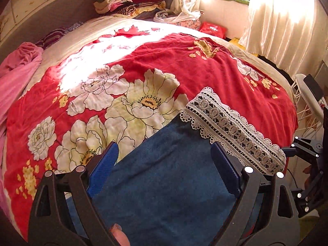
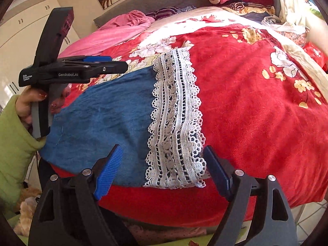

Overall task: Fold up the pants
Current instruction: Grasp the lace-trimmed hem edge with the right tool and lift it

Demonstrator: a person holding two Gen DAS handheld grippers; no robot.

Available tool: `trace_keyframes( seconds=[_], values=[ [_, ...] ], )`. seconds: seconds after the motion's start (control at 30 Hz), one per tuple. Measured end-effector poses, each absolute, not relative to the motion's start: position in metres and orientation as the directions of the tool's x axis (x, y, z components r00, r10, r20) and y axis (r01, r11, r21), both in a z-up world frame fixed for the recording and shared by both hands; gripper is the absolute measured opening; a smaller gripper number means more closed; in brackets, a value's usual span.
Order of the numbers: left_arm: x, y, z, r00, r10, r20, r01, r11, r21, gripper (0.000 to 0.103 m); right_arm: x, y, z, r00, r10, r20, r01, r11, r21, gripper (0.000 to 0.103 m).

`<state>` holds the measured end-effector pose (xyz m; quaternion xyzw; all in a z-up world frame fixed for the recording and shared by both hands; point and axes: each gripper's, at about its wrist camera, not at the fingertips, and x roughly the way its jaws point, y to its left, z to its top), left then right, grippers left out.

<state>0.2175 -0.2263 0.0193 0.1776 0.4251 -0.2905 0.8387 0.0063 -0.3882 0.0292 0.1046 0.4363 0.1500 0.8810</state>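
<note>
Blue denim pants point(image 2: 102, 121) with a white lace hem point(image 2: 176, 119) lie flat on the red flowered bedspread point(image 2: 256, 106) near the bed's front edge. In the left wrist view the denim point(image 1: 168, 176) fills the space under my left gripper point(image 1: 164, 153), which is open and hovers over the cloth; the lace hem point(image 1: 231, 129) runs to its right. My right gripper point(image 2: 162, 160) is open, its jaws either side of the lace hem's near end at the bed edge. The left gripper also shows from the side in the right wrist view point(image 2: 114, 65), above the denim's far left.
A pink blanket point(image 1: 18, 69) lies bunched at the bed's left. A pile of folded clothes point(image 1: 131, 0) sits at the head. Curtains point(image 1: 283, 20) and a window are to the right. A white wire rack point(image 1: 305, 104) stands by the bed's right edge.
</note>
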Motion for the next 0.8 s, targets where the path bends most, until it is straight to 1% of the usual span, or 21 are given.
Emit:
trace_keyframes(
  seconds=[0.1,0.17,0.2,0.23,0.33,0.47,0.5,0.53,0.57,0.63,0.7,0.73,0.8],
  values=[
    [0.23,-0.236,0.009,0.446,-0.338,-0.829,0.644,0.764,0.035,0.084,0.013,-0.393,0.014,0.578,0.377,-0.724,-0.15,0.921,0.361,0.081],
    [0.237,-0.242,0.002,0.426,-0.346,-0.836,0.655,0.756,0.021,0.084,0.014,-0.393,0.015,0.59,0.392,-0.705,-0.158,0.913,0.376,0.075],
    [0.241,-0.245,-0.002,0.415,-0.347,-0.841,0.658,0.753,0.014,0.084,0.015,-0.393,0.018,0.592,0.403,-0.698,-0.169,0.909,0.381,0.061],
    [0.246,-0.247,-0.006,0.409,-0.348,-0.844,0.657,0.754,0.007,0.081,0.016,-0.392,0.02,0.591,0.419,-0.689,-0.179,0.901,0.394,0.055],
    [0.258,-0.25,-0.017,0.37,-0.376,-0.849,0.667,0.744,-0.039,0.078,0.022,-0.395,0.021,0.584,0.478,-0.656,-0.205,0.869,0.451,0.054],
    [0.266,-0.249,-0.03,0.307,-0.428,-0.85,0.697,0.71,-0.106,0.076,0.03,-0.398,0.01,0.579,0.506,-0.639,-0.202,0.849,0.489,0.054],
    [0.268,-0.247,-0.031,0.29,-0.449,-0.845,0.695,0.706,-0.136,0.072,0.03,-0.397,0.01,0.58,0.512,-0.634,-0.209,0.845,0.492,0.052],
    [0.269,-0.245,-0.032,0.271,-0.472,-0.839,0.69,0.703,-0.172,0.066,0.032,-0.396,0.01,0.582,0.518,-0.626,-0.216,0.841,0.496,0.049],
    [0.268,-0.244,-0.032,0.257,-0.492,-0.832,0.684,0.701,-0.203,0.063,0.034,-0.396,0.01,0.58,0.53,-0.619,-0.222,0.834,0.505,0.047],
    [0.264,-0.244,-0.03,0.241,-0.519,-0.82,0.683,0.691,-0.237,0.054,0.038,-0.397,0.01,0.572,0.571,-0.588,-0.239,0.802,0.547,0.039],
    [0.259,-0.247,-0.029,0.232,-0.524,-0.82,0.691,0.682,-0.24,0.05,0.042,-0.395,0.008,0.559,0.597,-0.576,-0.246,0.783,0.572,0.034],
    [0.256,-0.249,-0.028,0.236,-0.521,-0.821,0.698,0.678,-0.23,0.044,0.043,-0.392,0.007,0.552,0.598,-0.581,-0.25,0.783,0.569,0.03],
    [0.249,-0.251,-0.028,0.267,-0.506,-0.82,0.703,0.684,-0.194,0.035,0.043,-0.384,0.009,0.542,0.604,-0.585,-0.265,0.783,0.563,0.026]
  ],
)
